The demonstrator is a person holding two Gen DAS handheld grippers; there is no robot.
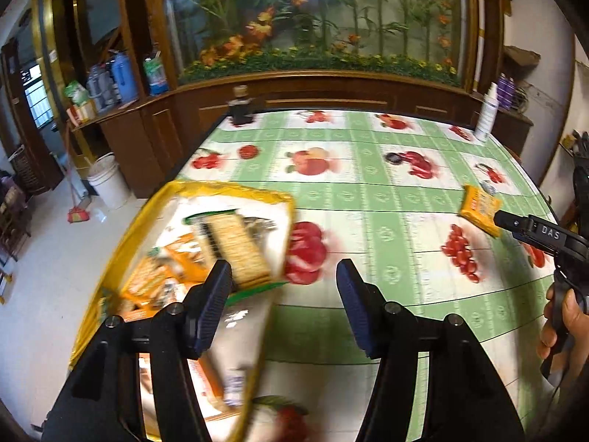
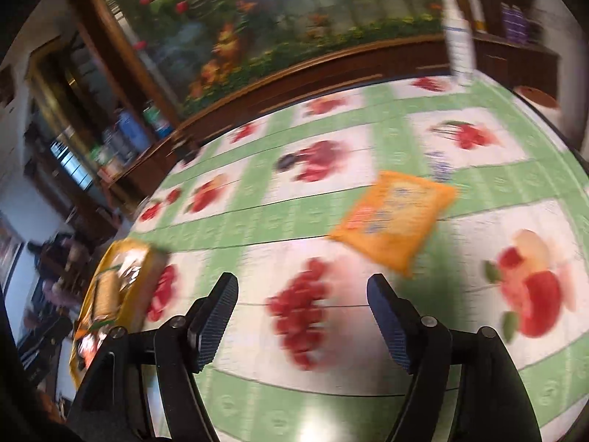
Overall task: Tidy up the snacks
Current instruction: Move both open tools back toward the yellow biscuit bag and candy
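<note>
Most of the snacks look gathered already, judging by how things lie: on the big table [image 1: 386,221], under its green cloth printed with fruit, a yellow-rimmed bag [image 1: 228,189] lies open at the near left edge, and inside it sit a cracker packet [image 1: 235,246] and some orange packets [image 1: 162,272], all blurred. One orange snack packet [image 2: 395,217] is left out, lying flat on the cloth at the far right, well apart from the bag; a small purplish item just beyond it is too blurred to name. So I judge the job near its end, with that loose packet, and perhaps the item behind it, left to go in. The left gripper [image 1: 285,280] hangs over the near right side of the bag's mouth, its jaws wide apart and empty, the left finger over the cracker packet and the right finger over bare cloth. The right gripper [image 2: 302,291] has its jaws spread as well, holding nothing; the loose packet lies ahead of it and a little to the right, beyond its right finger, not yet between the jaws. Smaller things stand at the far edge: a dark bottle [image 1: 241,107] on the left and a white spray bottle [image 1: 486,114] on the right.
</note>
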